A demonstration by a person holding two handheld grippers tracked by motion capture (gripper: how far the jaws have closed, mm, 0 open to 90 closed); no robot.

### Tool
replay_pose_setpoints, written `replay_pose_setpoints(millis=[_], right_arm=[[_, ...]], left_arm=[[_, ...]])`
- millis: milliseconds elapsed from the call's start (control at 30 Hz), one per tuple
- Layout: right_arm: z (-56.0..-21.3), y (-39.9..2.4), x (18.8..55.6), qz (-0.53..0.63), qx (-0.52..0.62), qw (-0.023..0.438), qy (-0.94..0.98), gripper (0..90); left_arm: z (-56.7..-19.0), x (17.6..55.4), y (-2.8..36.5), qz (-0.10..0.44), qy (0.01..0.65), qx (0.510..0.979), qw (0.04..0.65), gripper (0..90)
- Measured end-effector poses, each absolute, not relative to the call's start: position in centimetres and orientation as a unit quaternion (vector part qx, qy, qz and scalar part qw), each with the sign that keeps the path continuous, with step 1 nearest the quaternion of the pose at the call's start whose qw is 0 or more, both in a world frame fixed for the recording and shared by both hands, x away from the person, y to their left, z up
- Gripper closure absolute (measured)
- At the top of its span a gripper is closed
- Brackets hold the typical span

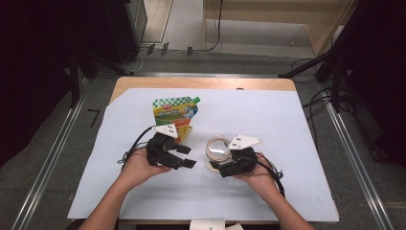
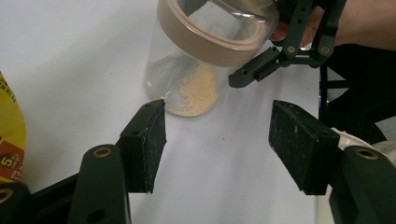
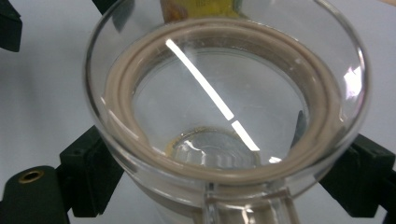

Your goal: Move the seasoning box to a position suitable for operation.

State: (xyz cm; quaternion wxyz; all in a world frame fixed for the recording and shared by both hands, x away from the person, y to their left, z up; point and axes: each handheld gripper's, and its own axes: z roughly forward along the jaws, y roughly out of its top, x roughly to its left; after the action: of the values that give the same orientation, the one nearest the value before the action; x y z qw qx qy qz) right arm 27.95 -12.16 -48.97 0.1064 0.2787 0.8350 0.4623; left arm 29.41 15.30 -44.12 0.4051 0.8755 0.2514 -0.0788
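Observation:
A clear glass jar [image 1: 218, 147] with a beige seal ring at its mouth [image 3: 224, 93] sits between the jaws of my right gripper [image 1: 216, 161], which is shut on its glass wall. A little tan powder lies in the jar's bottom [image 2: 189, 88], low over the pale sheet. My left gripper [image 1: 186, 156] is just left of the jar, its jaws open with only bare sheet between them [image 2: 217, 112]. One of the right gripper's fingers [image 2: 259, 67] reaches along the jar's side. A yellow pouch [image 1: 174, 111] with a green checked top stands behind the left gripper.
A pale blue sheet [image 1: 268, 120] covers the wooden table [image 1: 201, 82]. The pouch's edge [image 2: 9, 135] is close by the left gripper's left jaw. The floor, metal rails and cables run along both sides of the table.

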Motion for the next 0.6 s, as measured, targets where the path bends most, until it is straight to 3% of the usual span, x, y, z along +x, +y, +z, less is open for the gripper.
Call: replay_pose_setpoints(millis=[333, 600], right_arm=[[-49.4, -12.2, 27.6, 0.473, 0.275, 0.115, 0.83, 11.7], [-49.2, -12.2, 27.8, 0.467, 0.288, 0.092, 0.831, 10.2]], left_arm=[[-44.2, 29.2, 14.4, -0.076, 0.239, 0.88, 0.404, 37.4], [-44.1, 28.9, 13.8, -0.079, 0.227, 0.881, 0.407, 36.5]])
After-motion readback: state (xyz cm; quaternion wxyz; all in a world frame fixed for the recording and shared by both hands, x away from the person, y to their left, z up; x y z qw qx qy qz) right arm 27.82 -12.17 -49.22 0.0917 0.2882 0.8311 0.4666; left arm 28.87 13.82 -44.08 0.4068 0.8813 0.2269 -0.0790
